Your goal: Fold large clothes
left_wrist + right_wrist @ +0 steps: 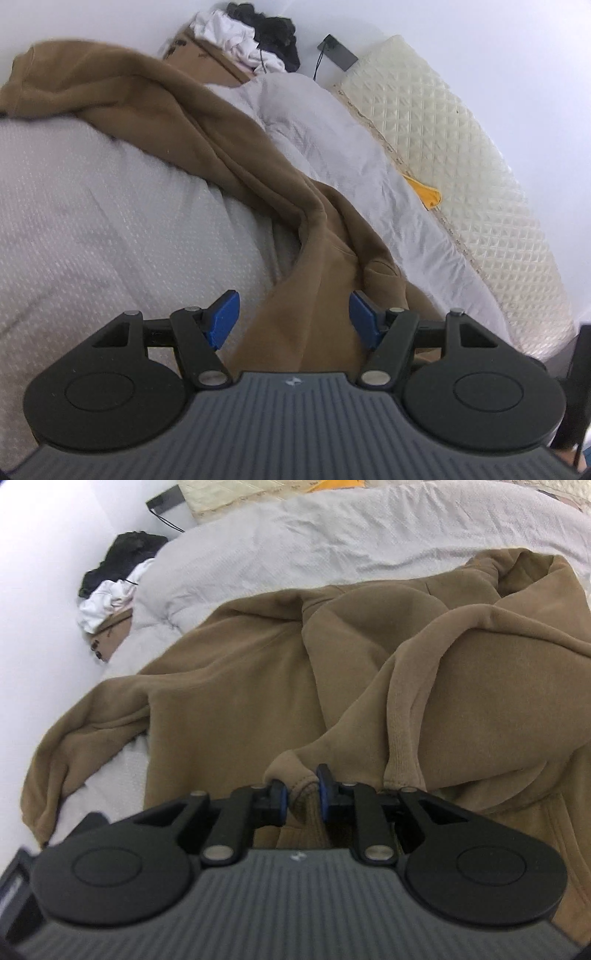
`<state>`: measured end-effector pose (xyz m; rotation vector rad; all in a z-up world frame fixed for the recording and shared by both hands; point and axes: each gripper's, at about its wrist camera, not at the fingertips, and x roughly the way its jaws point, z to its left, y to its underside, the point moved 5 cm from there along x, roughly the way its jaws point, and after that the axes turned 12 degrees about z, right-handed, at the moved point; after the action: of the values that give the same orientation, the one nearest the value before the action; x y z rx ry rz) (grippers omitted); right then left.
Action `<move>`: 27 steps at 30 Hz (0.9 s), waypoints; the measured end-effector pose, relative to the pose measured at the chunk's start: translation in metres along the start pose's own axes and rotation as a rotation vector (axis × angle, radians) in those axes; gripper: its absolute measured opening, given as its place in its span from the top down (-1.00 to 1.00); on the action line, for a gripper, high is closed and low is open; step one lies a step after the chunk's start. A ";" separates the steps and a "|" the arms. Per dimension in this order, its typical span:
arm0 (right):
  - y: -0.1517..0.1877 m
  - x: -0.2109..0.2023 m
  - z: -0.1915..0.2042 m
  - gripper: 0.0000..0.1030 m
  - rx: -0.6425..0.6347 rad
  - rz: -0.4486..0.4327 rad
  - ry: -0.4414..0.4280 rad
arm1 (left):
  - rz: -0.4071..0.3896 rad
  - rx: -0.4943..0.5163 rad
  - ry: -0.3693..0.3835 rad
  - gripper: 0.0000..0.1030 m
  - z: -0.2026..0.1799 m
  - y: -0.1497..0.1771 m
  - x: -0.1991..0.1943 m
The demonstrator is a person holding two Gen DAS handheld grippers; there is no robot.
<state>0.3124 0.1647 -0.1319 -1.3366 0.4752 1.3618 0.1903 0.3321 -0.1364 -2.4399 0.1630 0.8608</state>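
My right tool (pixel 300 790) pinches a bunched bit of the one brown hoodie (pixel 258 672) at lower centre of its view, while my left tool (pixel 293 317) stands spread with brown cloth lying between its blue pads (pixel 223 317), not gripped. The hoodie sprawls rumpled across the bed (pixel 92 221), a sleeve trailing to the lower left, so I judge folding barely begun. Beyond, one heap of black and white laundry (pixel 247 40) sits at the top of the left view.

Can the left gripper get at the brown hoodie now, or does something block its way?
Probably yes. The left gripper has its jaws apart, and a band of the brown hoodie already runs between them on the white duvet. Nothing lies over that cloth. The right gripper holds another fold.
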 end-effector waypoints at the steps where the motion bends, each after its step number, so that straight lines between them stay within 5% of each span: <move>1: 0.001 -0.005 0.001 0.61 -0.011 -0.001 -0.003 | 0.007 -0.010 0.012 -0.37 0.001 0.000 0.002; 11: 0.020 -0.042 -0.014 0.58 0.035 0.032 -0.054 | -0.057 0.027 0.061 -0.38 -0.018 0.003 -0.014; 21: 0.081 -0.043 0.000 0.47 -0.372 0.061 0.258 | -0.036 0.123 0.031 -0.39 -0.045 0.019 -0.017; 27: 0.130 -0.030 -0.003 0.45 -0.626 -0.039 0.406 | 0.051 0.142 0.064 -0.39 -0.050 0.028 -0.002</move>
<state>0.1937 0.1103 -0.1575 -2.1465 0.2902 1.2536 0.2080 0.2819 -0.1152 -2.3399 0.3013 0.7663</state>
